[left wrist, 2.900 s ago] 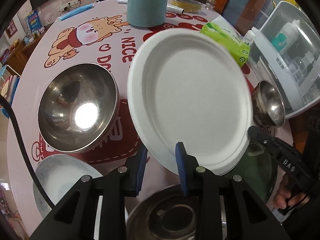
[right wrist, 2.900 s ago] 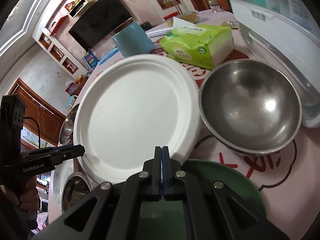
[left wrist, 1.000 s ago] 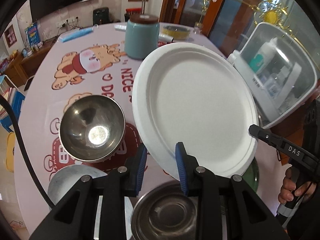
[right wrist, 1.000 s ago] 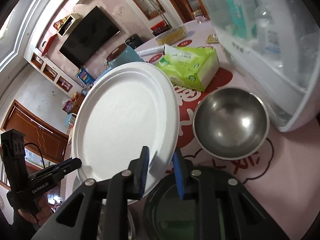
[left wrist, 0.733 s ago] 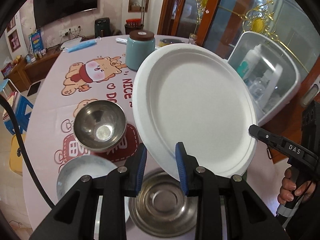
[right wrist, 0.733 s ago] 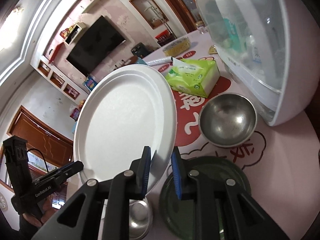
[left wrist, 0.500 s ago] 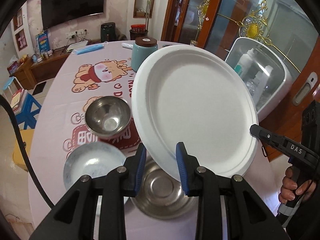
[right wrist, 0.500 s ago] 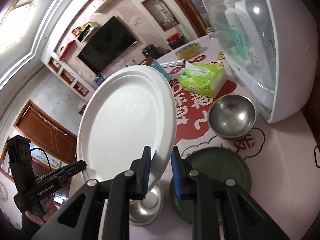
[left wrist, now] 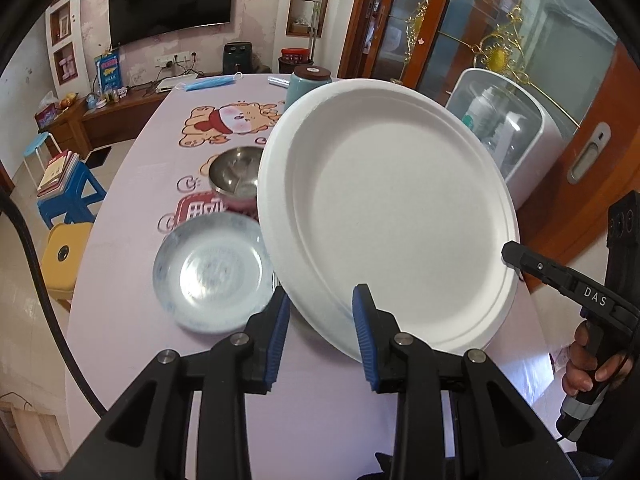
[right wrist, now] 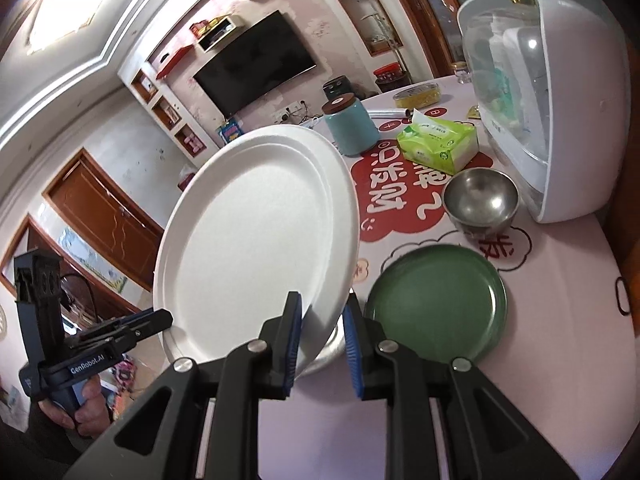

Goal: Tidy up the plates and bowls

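Note:
A large white paper plate (left wrist: 392, 216) is held tilted high above the table; it also shows in the right wrist view (right wrist: 256, 236). My left gripper (left wrist: 320, 328) straddles its near rim with the blue pads apart. My right gripper (right wrist: 320, 332) straddles the opposite rim, pads also apart. I cannot tell which pads touch the rim. On the table lie a pale blue patterned plate (left wrist: 212, 272), a steel bowl (left wrist: 236, 176), a second steel bowl (right wrist: 480, 200), a green plate (right wrist: 436, 304) and a steel dish (right wrist: 324, 348) partly hidden under the white plate.
A teal jar (right wrist: 350, 128), a green tissue pack (right wrist: 440, 144) and a white domed cabinet (right wrist: 548, 92) stand toward the table's far right side. The pink cartoon tablecloth (left wrist: 132, 264) covers the table. Blue and yellow stools (left wrist: 68, 200) stand left of the table.
Both grippers and the white plate have risen well above the table. The right gripper, shut 2.9 s ago, now stands open around the plate's rim.

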`<state>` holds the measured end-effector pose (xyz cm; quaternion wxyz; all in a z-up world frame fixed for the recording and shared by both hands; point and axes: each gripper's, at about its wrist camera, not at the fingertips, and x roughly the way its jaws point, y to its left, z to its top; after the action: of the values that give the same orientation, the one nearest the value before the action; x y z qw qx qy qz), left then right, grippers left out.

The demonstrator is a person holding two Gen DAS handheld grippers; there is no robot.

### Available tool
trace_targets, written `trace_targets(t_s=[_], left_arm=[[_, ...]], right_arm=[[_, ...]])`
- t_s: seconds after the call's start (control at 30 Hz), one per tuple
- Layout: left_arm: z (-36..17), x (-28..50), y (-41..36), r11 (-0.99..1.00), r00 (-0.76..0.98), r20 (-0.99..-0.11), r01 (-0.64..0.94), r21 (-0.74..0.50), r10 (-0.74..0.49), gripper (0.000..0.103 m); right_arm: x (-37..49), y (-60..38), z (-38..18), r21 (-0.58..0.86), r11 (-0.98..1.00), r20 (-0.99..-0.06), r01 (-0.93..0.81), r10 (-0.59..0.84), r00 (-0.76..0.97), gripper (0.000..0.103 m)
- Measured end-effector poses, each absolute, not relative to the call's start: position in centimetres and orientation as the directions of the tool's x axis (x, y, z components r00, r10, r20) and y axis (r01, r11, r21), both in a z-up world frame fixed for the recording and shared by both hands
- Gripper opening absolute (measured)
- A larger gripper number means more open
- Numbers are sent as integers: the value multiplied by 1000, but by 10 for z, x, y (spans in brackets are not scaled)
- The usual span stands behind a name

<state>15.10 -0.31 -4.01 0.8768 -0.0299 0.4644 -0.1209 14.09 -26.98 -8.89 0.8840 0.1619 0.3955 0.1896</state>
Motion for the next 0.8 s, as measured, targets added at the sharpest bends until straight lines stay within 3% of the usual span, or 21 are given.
trace_targets(t_s=[0.8], left_arm=[[-109,25,17,961,365,-901,226,-159,-234,31]], right_arm=[[15,-232,-145,297,946,-795,-132,322,514,25]])
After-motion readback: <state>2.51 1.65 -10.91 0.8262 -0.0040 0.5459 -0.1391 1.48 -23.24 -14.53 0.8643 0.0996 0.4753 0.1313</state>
